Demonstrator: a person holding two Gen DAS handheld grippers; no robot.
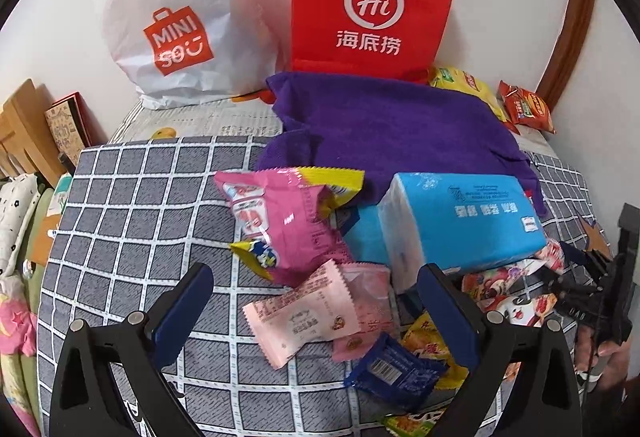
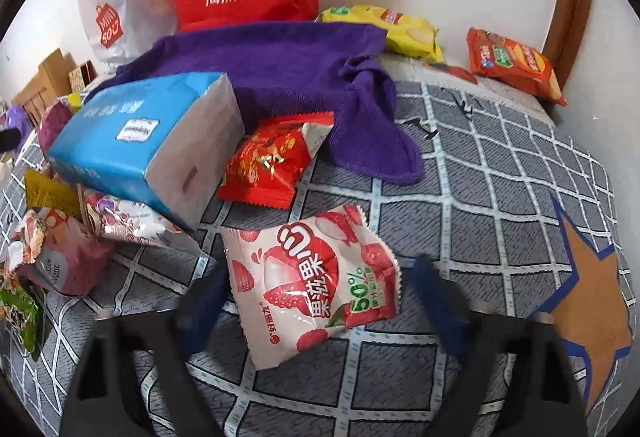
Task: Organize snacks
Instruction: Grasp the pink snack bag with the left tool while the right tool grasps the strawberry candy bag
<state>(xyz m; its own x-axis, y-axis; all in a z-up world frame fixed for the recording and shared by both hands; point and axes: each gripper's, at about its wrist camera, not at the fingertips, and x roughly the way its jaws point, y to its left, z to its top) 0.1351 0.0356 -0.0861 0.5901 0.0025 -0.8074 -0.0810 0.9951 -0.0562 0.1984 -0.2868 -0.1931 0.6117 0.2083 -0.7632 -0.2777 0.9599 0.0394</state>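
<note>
Snack packets lie in a heap on a grey checked cloth (image 1: 132, 205). My left gripper (image 1: 316, 295) is open above a pale pink packet (image 1: 304, 315), with a pink and yellow bag (image 1: 284, 221) beyond it and a dark blue packet (image 1: 394, 369) by the right finger. My right gripper (image 2: 320, 289) is open and blurred, its fingers either side of a white and red lychee candy bag (image 2: 316, 285). A red packet (image 2: 276, 161) lies beyond it. The right gripper also shows at the right edge of the left wrist view (image 1: 600, 285).
A blue tissue pack (image 1: 460, 221) rests on the heap, also in the right wrist view (image 2: 148, 141). A purple towel (image 2: 280, 77) lies behind. A red paper bag (image 1: 372, 1) and white plastic bag (image 1: 172, 21) stand at the wall. Yellow (image 2: 396, 29) and orange (image 2: 516, 61) chip bags lie far right.
</note>
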